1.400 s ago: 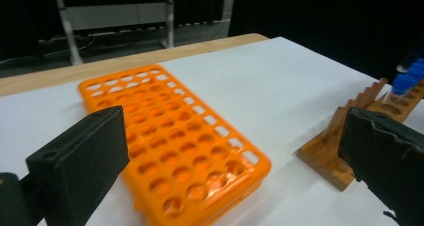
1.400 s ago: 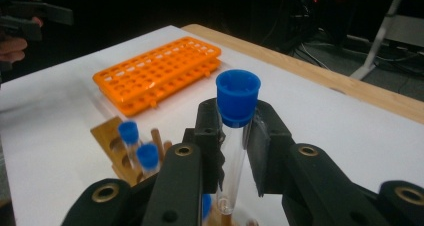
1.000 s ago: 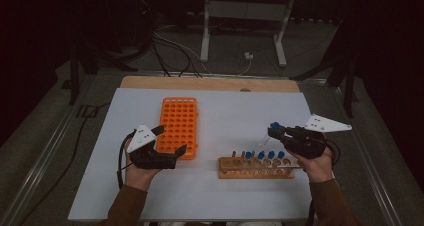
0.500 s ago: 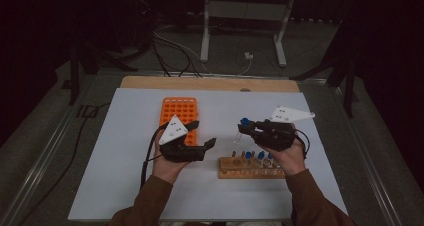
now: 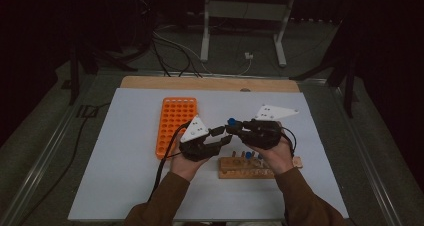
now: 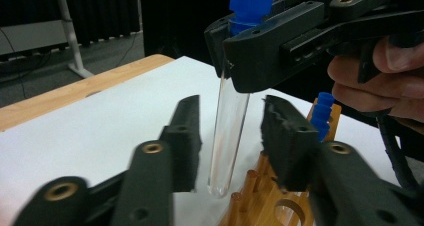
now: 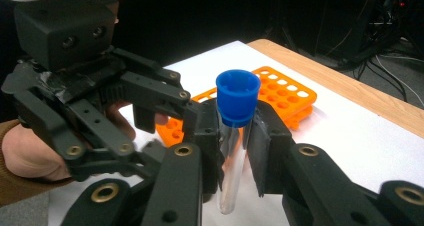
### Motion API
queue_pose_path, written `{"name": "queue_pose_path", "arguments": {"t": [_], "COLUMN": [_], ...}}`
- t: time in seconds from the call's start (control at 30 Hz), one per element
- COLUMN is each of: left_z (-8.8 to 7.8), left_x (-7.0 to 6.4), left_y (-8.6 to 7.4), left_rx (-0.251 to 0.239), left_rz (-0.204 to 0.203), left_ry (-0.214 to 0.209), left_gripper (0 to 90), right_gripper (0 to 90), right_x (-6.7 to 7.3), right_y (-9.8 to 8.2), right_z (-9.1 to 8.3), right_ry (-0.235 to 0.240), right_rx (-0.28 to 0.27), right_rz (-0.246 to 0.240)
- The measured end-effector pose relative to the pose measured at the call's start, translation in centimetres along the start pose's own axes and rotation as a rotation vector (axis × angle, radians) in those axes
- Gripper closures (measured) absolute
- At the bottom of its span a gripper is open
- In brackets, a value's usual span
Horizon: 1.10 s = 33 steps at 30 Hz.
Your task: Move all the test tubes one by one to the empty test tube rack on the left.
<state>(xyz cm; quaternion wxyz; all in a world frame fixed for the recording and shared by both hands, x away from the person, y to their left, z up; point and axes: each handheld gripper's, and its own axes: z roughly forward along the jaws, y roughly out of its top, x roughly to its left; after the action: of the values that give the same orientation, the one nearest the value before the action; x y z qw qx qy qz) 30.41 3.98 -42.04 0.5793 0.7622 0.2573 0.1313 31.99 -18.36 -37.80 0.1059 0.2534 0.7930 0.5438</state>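
Note:
A clear glass test tube (image 7: 231, 166) with a blue cap (image 7: 237, 96) hangs upright, and my right gripper (image 7: 232, 136) is shut on it just under the cap. Over the table's middle the two grippers meet tip to tip, my left gripper (image 5: 224, 134) facing my right gripper (image 5: 236, 127). In the left gripper view the tube (image 6: 227, 146) stands between the pads of my left gripper (image 6: 230, 121). Those jaws have just been closing, with a small gap still on each side of the glass. Below sits a wooden rack (image 5: 245, 170) with several blue-capped tubes (image 6: 322, 113).
An orange tube rack (image 5: 176, 123) with vacant holes lies on the white mat (image 5: 125, 156), left of the hands. A wooden table edge (image 5: 210, 82) runs along the back. Cables and a metal stand are on the floor beyond.
Both hands have come together toward the middle of the table. The left gripper's jaws have narrowed around the tube that the right gripper carries.

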Motion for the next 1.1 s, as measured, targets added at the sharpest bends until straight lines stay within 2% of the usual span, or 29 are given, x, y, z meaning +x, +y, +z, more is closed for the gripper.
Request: {"name": "queue_pose_path", "arguments": {"t": [0.03,0.07,0.17,0.37,0.5,0.6,0.63,0.67,0.7,0.73,0.77,0.8,0.83,0.87,0.93,0.97,1.0,1.03,1.1], "left_z": [0.1,0.1,0.2,0.4,0.4,0.1,0.0,-0.2,-0.3,-0.5,-0.7,-0.8,-0.9,-1.1,-1.3,-1.4,-1.6,-1.7,-2.0], "left_x": [0.0,0.0,-0.1,-0.2,0.0,0.4,0.6,0.7,0.8,0.9,1.0,1.2,1.4,1.5,1.7,1.8,1.9,2.0,2.2], "left_y": [0.0,0.0,0.0,-0.1,-0.1,-0.1,-0.1,-0.1,-0.2,-0.2,-0.3,-0.3,-0.4,-0.5,-0.7,-0.8,-0.9,-1.0,-1.3], "left_rx": [0.002,0.005,0.008,0.016,0.015,0.013,0.015,0.014,0.012,0.012,0.010,0.013,0.016,0.017,0.021,0.021,0.020,0.021,0.022], "left_rz": [-0.002,-0.002,0.007,0.031,0.024,0.017,0.019,0.016,0.014,0.010,0.003,-0.003,-0.005,-0.010,-0.015,-0.015,-0.017,-0.020,-0.021], "left_ry": [-0.003,-0.005,-0.001,-0.004,0.007,0.022,0.027,0.032,0.037,0.044,0.050,0.056,0.065,0.072,0.083,0.090,0.092,0.096,0.105], "left_gripper": [64.7,69.8,74.4,77.8,78.0,78.0,78.0,78.0,78.0,78.0,78.0,78.0,78.0,78.0,78.0,78.0,78.0,78.0,78.0], "right_gripper": [76.2,76.3,76.3,75.4,55.0,39.5,39.5,32.2,32.2,27.9,18.4,18.4,15.0,13.5,10.4,4.4,4.4,2.0,1.1], "right_x": [0.0,0.1,0.2,0.1,-0.2,-0.4,-0.4,-0.5,-0.5,-0.6,-0.9,-0.9,-1.2,-1.5,-1.7,-2.2,-2.2,-2.7,-3.2], "right_y": [0.0,0.0,0.0,-0.2,-0.3,-0.4,-0.4,-0.6,-0.6,-0.7,-1.0,-1.0,-1.3,-1.5,-1.8,-2.2,-2.2,-2.6,-3.1], "right_z": [0.0,0.0,0.1,0.1,-0.2,-0.8,-0.8,-1.4,-1.4,-1.7,-2.4,-2.4,-3.1,-3.5,-3.8,-4.4,-4.4,-5.0,-5.6], "right_ry": [0.000,0.006,0.012,0.025,0.043,0.026,0.026,-0.011,-0.011,-0.040,-0.107,-0.107,-0.144,-0.156,-0.167,-0.190,-0.190,-0.221,-0.237], "right_rx": [0.000,-0.002,-0.001,0.002,-0.005,-0.012,-0.012,-0.020,-0.020,-0.021,-0.025,-0.025,-0.034,-0.039,-0.044,-0.045,-0.045,-0.044,-0.052], "right_rz": [0.000,0.000,-0.003,0.008,0.017,0.017,0.017,0.010,0.010,0.003,0.000,0.000,0.007,0.012,0.019,0.031,0.031,0.038,0.052]}}
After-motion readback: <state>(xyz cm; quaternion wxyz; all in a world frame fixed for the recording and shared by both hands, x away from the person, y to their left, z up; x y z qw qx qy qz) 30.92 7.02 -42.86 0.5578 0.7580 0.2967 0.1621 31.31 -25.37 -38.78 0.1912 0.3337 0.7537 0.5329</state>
